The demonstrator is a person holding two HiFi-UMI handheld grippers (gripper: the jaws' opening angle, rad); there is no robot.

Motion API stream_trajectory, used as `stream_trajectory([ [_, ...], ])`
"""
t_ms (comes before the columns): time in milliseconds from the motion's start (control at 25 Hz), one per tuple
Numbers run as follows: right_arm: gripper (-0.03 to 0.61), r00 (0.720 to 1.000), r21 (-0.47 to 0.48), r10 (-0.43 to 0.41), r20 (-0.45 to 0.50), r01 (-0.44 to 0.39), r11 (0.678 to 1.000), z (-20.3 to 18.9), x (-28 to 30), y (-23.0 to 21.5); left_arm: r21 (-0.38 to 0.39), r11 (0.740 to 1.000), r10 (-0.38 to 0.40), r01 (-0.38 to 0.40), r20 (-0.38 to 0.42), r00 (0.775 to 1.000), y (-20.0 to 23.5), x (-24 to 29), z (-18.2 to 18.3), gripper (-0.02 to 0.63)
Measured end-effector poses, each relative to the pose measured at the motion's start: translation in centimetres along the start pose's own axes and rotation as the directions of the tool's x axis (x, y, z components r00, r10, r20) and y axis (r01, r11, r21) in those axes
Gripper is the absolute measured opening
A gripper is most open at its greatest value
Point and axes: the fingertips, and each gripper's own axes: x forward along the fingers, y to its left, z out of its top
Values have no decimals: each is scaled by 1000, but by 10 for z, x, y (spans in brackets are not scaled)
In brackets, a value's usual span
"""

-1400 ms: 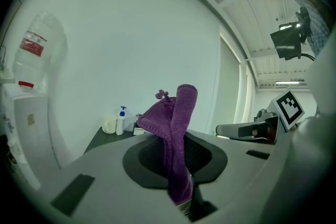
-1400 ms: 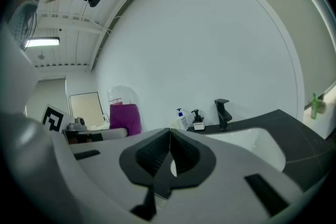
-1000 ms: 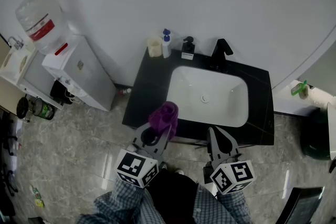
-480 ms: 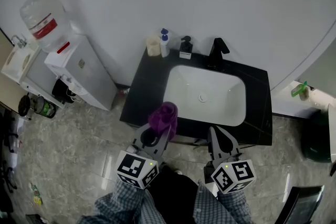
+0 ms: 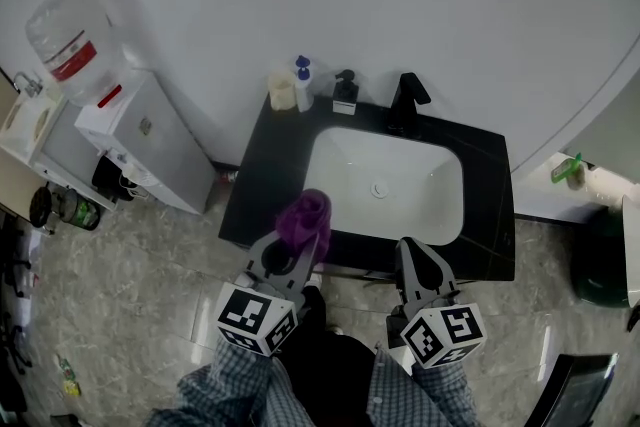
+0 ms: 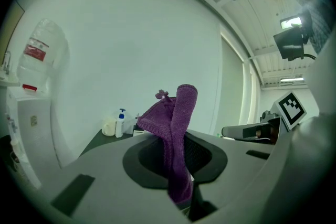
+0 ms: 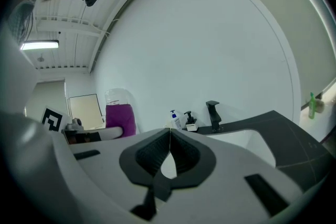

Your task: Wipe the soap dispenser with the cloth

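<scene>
A purple cloth [image 5: 303, 217] [image 6: 173, 128] sticks up from between the jaws of my left gripper [image 5: 297, 246], which is shut on it in front of the counter's near edge. The black soap dispenser [image 5: 345, 90] [image 7: 189, 119] stands at the back of the black counter [image 5: 262, 177], left of the black tap [image 5: 404, 101]. A white bottle with a blue pump [image 5: 301, 82] [image 6: 120, 123] stands further left, next to a cream cup [image 5: 280, 91]. My right gripper [image 5: 412, 260] [image 7: 169, 131] is shut and holds nothing, near the counter's front edge.
A white basin [image 5: 384, 187] fills the counter's middle. A white water dispenser [image 5: 135, 137] with a large bottle stands at the left. The floor is grey marble tile. A green bottle [image 5: 566, 170] sits on a ledge at the right.
The view has drifted a little: the counter and sink sit slightly higher and further left. Both grippers keep their places and the cloth stays in the left one.
</scene>
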Motion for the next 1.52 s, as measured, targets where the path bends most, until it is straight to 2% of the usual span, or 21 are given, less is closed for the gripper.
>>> stream_trajectory([
  [200, 18, 1000, 0, -21, -4, 21, 1000, 5, 34, -15, 1, 1000, -17, 17, -4, 1000, 25, 36, 5, 60],
  [640, 18, 999, -12, -33, -7, 33, 999, 30, 146, -35, -11, 998, -61, 61, -46, 997, 105, 125, 21, 60],
  [1160, 18, 985, -6, -157, -71, 157, 988, 27, 217, -65, -58, 990, -130, 126, -85, 988, 172, 206, 19, 60],
  [1520, 18, 980, -15, -151, -129, 150, 989, 12, 241, -76, -48, 997, -63, 60, -62, 996, 203, 247, 19, 60],
])
